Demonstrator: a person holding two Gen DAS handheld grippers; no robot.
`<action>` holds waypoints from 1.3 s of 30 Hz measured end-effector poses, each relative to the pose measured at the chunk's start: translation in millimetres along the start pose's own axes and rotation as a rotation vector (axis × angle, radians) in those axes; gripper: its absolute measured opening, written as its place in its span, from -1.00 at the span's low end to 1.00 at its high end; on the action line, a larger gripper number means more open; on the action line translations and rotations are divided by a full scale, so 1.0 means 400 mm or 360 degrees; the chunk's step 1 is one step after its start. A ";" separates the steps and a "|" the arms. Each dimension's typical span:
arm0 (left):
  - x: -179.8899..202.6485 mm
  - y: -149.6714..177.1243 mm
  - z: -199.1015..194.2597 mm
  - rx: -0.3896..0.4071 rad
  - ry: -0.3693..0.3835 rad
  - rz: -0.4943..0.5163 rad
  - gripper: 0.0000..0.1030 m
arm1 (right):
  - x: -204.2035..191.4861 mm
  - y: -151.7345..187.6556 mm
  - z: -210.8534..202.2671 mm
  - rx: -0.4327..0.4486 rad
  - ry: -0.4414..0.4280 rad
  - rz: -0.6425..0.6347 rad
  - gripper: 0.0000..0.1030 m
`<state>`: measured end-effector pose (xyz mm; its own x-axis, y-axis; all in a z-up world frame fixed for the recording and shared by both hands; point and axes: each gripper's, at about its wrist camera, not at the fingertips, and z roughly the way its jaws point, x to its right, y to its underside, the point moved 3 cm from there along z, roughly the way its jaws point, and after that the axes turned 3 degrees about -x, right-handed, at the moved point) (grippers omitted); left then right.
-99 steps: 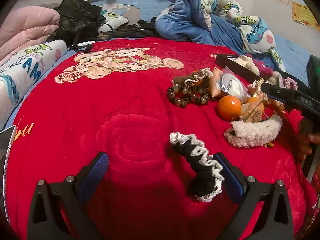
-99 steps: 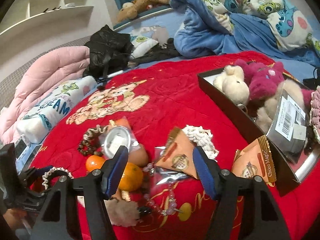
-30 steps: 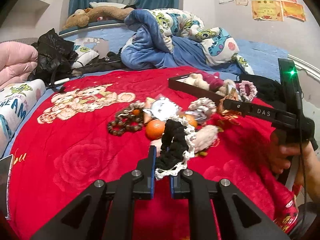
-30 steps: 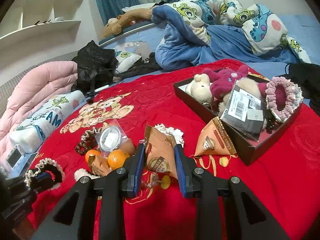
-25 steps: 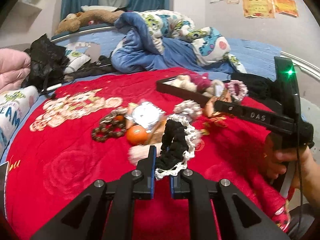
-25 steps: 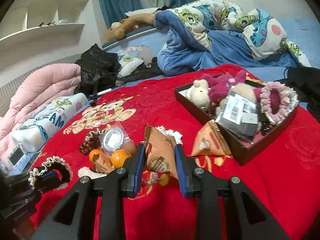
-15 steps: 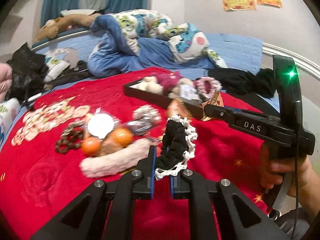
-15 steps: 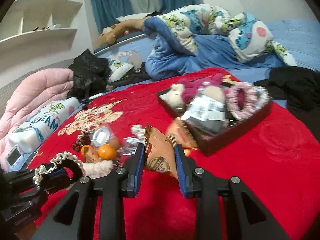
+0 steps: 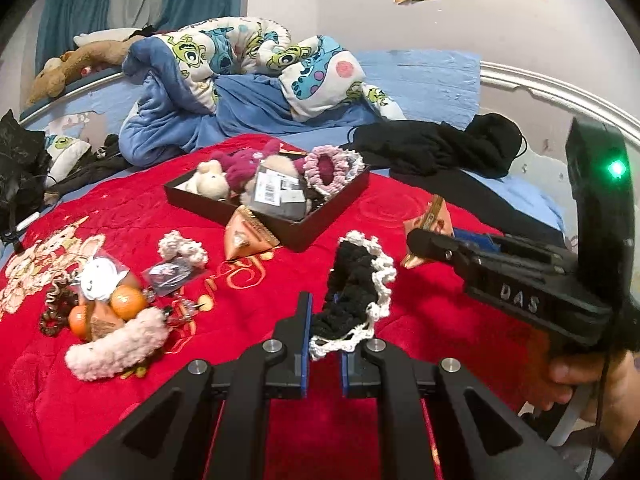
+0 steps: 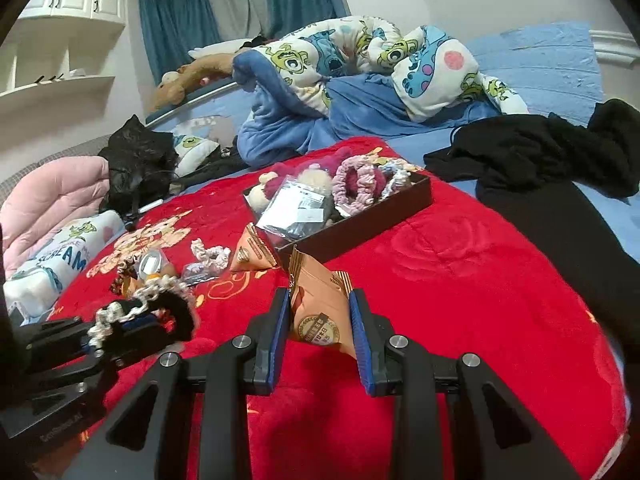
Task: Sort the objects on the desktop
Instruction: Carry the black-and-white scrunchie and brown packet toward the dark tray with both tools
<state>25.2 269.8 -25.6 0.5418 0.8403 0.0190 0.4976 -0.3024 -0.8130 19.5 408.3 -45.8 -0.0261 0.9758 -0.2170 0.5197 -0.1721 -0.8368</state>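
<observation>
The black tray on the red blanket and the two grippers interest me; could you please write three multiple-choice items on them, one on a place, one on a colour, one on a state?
1. Where does the pink scrunchie lie?
A. in the black tray
B. on the blue blanket
C. in the left gripper

2. What colour is the scrunchie that the left gripper holds?
A. all pink
B. black with white trim
C. orange

3. How do the jaws of the right gripper stand?
A. wide open and empty
B. shut on an orange
C. shut on an orange snack packet

Answers:
1. A: it rests among the plush toys inside the tray's walls.
2. B: the black scrunchie between the jaws has a white frilled edge.
3. C: the orange snack packet sits pinched between both blue pads.
</observation>
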 end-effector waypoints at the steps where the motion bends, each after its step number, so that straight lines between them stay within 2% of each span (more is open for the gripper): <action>1: 0.002 -0.003 0.003 -0.0005 0.0013 -0.0007 -0.78 | 0.004 0.003 -0.005 0.0001 -0.0001 -0.0013 -0.44; 7: 0.017 -0.027 0.024 0.0001 0.0012 0.0005 -0.78 | 0.027 0.011 -0.020 -0.0027 0.0007 0.0009 -0.44; 10: 0.009 -0.029 0.030 0.0014 0.0012 0.0004 -0.78 | 0.020 0.003 -0.037 -0.0019 0.0053 -0.0028 -0.44; 14: -0.010 -0.021 0.050 -0.0057 0.0092 -0.0048 -0.78 | 0.019 -0.016 -0.022 -0.0025 0.0061 0.0114 -0.44; 17: 0.009 -0.015 0.044 -0.0041 0.0092 0.0022 -0.78 | -0.004 -0.003 -0.013 -0.0008 0.0030 0.0110 -0.44; 19: 0.020 -0.012 0.040 -0.0023 0.0084 0.0056 -0.78 | -0.018 0.001 -0.007 -0.0035 0.0080 0.0070 -0.44; 22: 0.021 -0.011 0.047 -0.0044 0.0103 0.0060 -0.78 | -0.019 -0.011 -0.001 -0.0005 0.0011 0.0142 -0.44; 28: 0.002 -0.008 0.058 -0.0081 0.0137 0.0021 -0.78 | -0.020 -0.020 0.012 0.0007 0.0003 0.0164 -0.44; 32: -0.014 -0.027 0.098 -0.0126 0.0217 -0.0038 -0.78 | -0.017 -0.033 0.018 0.0030 0.0056 0.0159 -0.44; 34: -0.022 -0.034 0.118 -0.0152 0.0248 -0.0073 -0.78 | -0.019 -0.041 0.015 0.0078 0.0185 0.0108 -0.44; 35: -0.028 -0.039 0.126 -0.0150 0.0247 -0.0084 -0.78 | -0.019 -0.045 0.017 0.0093 0.0206 0.0094 -0.44; 39: -0.043 -0.059 0.141 -0.0105 0.0223 -0.0091 -0.78 | -0.001 -0.064 0.039 0.0109 0.0195 0.0112 -0.44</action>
<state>-34.1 288.0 -39.4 0.5984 0.7873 0.1487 0.5711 -0.2889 -0.7684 -7.2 410.2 -32.2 0.1152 0.9694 -0.2170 0.4568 -0.2457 -0.8550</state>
